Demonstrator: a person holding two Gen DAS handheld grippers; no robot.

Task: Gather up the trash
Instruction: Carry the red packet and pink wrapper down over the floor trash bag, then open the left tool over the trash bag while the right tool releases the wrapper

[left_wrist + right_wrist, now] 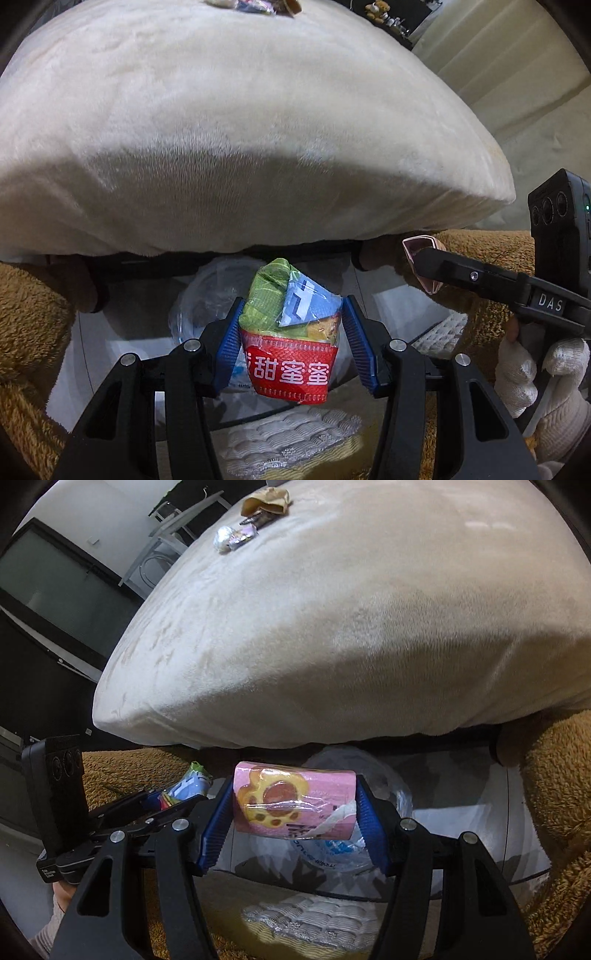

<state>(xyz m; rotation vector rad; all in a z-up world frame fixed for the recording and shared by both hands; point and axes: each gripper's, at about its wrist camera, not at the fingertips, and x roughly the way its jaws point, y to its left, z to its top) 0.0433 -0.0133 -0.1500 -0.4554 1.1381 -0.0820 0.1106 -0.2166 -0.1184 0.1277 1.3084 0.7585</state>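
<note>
My left gripper (290,328) is shut on a crumpled red, green and blue snack wrapper (291,332), held above a bin lined with a clear plastic bag (207,295). My right gripper (295,808) is shut on a pink wrapper with a paw print (291,801), above the same lined bin (369,834). The right gripper also shows at the right of the left wrist view (424,266), and the left gripper at the left of the right wrist view (173,794). More trash (255,517) lies far back on the cream cushion (332,627).
The big cream cushion (240,147) overhangs the bin just ahead. Brown fuzzy fabric (29,332) flanks the bin on both sides. A quilted white cloth (314,919) lies below. A dark cabinet and metal rack (74,590) stand at left.
</note>
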